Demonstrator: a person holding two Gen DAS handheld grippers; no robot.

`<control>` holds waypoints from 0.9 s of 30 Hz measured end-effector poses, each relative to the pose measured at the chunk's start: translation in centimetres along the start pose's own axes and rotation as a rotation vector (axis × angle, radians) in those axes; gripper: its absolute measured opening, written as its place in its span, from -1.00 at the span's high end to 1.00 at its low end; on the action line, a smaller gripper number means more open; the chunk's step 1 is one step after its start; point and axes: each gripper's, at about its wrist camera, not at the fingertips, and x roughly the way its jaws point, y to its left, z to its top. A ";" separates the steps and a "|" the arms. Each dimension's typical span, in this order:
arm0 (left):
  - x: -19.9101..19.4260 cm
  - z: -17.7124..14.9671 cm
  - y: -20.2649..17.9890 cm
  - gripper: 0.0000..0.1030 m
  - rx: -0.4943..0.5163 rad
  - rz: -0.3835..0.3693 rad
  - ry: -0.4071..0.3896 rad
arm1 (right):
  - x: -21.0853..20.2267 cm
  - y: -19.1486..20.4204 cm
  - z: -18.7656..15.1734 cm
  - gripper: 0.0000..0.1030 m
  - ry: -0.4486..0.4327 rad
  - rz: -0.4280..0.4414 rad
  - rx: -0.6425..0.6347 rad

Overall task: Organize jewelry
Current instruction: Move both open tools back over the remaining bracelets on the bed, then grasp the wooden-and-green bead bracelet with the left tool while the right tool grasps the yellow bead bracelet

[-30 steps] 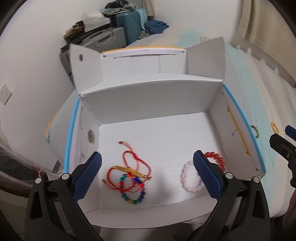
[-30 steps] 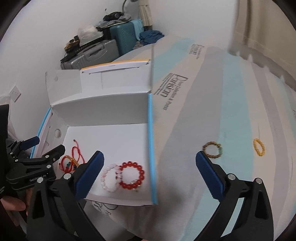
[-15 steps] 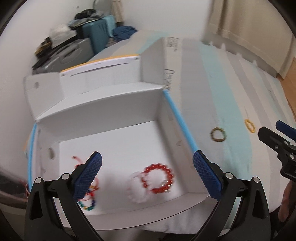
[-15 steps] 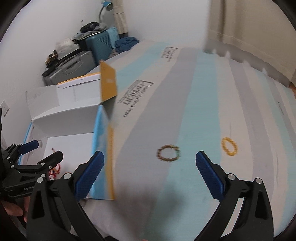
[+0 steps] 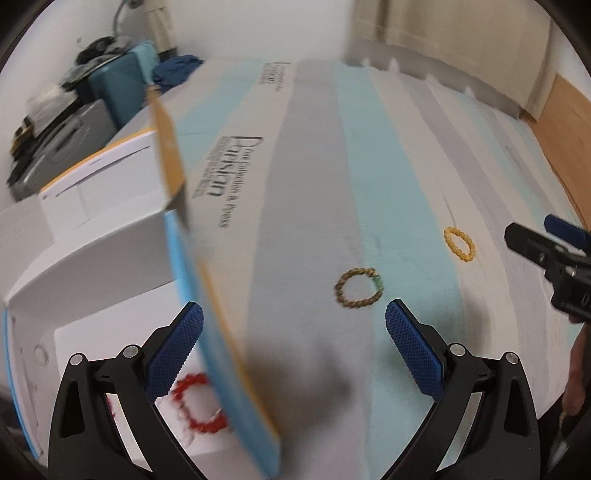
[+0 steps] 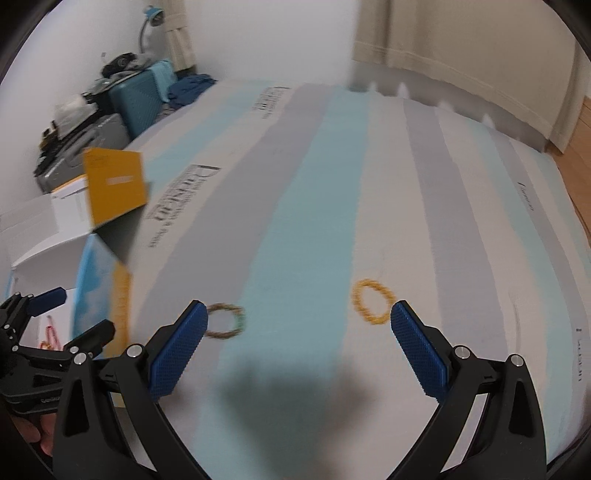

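A brown bead bracelet (image 5: 358, 288) (image 6: 226, 320) and a yellow bead bracelet (image 5: 459, 244) (image 6: 372, 301) lie on the striped bed cover (image 5: 314, 206). My left gripper (image 5: 294, 352) is open and empty, just short of the brown bracelet. My right gripper (image 6: 298, 349) is open and empty, hovering between the two bracelets. The open white box (image 5: 92, 236) (image 6: 44, 229) stands at the left; a red bead bracelet (image 5: 199, 402) and a pale one lie inside. Each gripper also shows in the other's view: the right gripper (image 5: 546, 245) and the left gripper (image 6: 68, 314).
Suitcases (image 6: 136, 99) and piled items stand against the far left wall, with a lamp (image 6: 153, 11) behind. A curtain (image 6: 461, 44) hangs at the back right, and wooden floor (image 5: 561, 122) shows past the bed's right edge. A person's hand (image 6: 33, 432) holds the left gripper.
Both grippers have swung right, away from the box interior and over the bed cover toward the two loose bracelets. Both stayed open.
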 end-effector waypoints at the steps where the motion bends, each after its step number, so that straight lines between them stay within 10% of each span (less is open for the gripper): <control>1: 0.5 0.3 -0.5 -0.89 0.010 -0.003 0.004 | 0.5 -0.8 0.1 -0.85 0.004 -0.007 0.003; 27: 15.0 0.0 -7.0 -0.84 0.080 -0.080 0.149 | 16.8 -9.3 -1.2 -0.83 0.221 -0.029 0.026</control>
